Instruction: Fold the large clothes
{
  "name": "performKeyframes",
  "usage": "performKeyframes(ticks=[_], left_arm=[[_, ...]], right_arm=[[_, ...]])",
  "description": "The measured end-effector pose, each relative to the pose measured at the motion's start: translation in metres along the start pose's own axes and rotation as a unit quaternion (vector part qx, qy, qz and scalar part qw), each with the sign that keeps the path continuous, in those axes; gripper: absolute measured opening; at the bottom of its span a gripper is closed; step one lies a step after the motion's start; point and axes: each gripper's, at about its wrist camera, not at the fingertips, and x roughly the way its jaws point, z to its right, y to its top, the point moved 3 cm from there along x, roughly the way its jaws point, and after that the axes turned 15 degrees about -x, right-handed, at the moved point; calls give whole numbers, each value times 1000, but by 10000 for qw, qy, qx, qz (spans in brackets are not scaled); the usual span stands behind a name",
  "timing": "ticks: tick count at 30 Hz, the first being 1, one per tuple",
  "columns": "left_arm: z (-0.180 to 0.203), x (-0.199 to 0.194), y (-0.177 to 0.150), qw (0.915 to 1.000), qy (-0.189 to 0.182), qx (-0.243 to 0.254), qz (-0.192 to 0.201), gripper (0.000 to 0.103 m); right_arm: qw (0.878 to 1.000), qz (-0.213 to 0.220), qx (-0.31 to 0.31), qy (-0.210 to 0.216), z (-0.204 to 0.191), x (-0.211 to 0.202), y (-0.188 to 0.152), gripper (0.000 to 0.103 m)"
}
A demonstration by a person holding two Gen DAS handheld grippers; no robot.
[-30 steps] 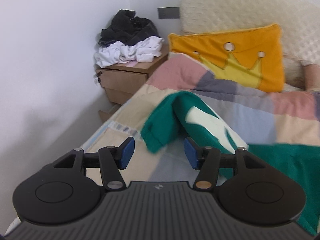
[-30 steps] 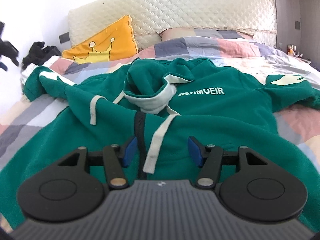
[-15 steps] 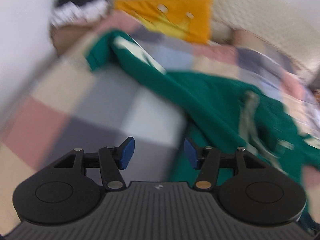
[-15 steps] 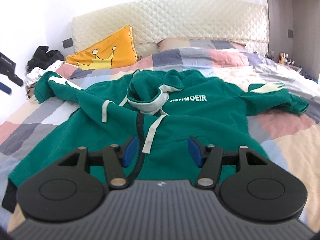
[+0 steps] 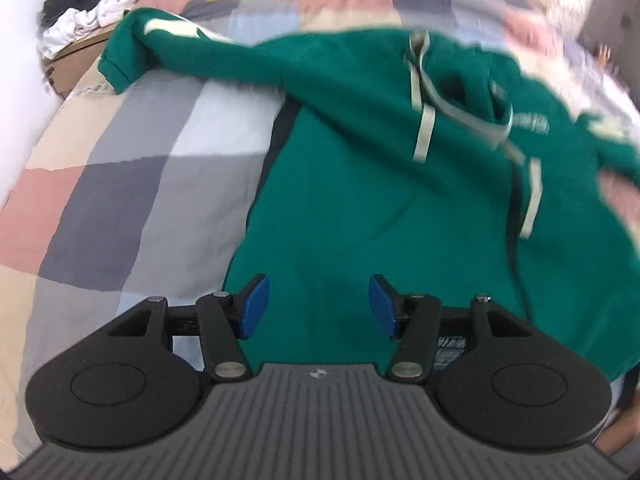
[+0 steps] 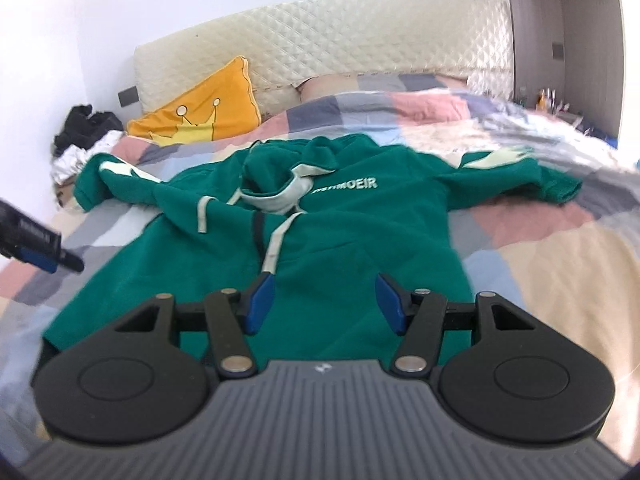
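Hovering over the hem end of the green hoodie [image 5: 360, 208], left gripper [image 5: 318, 304] has blue pads parted about midway, nothing between them, cloth visible below the gap but not pinched. It's angled steeply down at the garment's lower left body, with the left side edge of the hoodie running just outside its left pad [image 5: 252, 306].

Right gripper [image 6: 324, 302] is likewise half-open and empty, pointing shallower along the garment from the hem toward the hood [image 6: 288, 184].

Hoodie lies front-up on the patchwork quilt [image 5: 120, 184]; long axis runs away from both grippers, hem nearest, hood and chest lettering [image 6: 348, 186] farther, sleeves splayed out to either side. Left sleeve [image 6: 108, 180] reaches toward the nightstand clothes pile [image 5: 80, 12]; right sleeve [image 6: 516, 176] goes off the other way.

Judgement: left gripper is nearer the left hem corner and side edge, right is centred over the lower front. The next grab likely turns on each one taking its own side of the hem. Yellow crown pillow [image 6: 200, 112] and headboard [image 6: 360, 36] sit beyond, well clear.
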Motion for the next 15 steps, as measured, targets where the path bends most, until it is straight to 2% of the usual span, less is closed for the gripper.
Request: performKeyframes(ticks=[3,5,7,15], left_arm=[[-3,13,-4,9997,205,61,-108,62],[-6,22,-8,9994,248,52,-246,68],[-10,29,-10,9990,307,14,-324,70],[-2,42,-13,9973,484,515,-177,74]], right_arm=[[10000,-55,66,21,5,3,-2,59],[9998,-103,152,60,9,6,-3,59],[9996,-148,223,30,12,7,-4,59],[9982,-132,590,16,29,12,-7,59]])
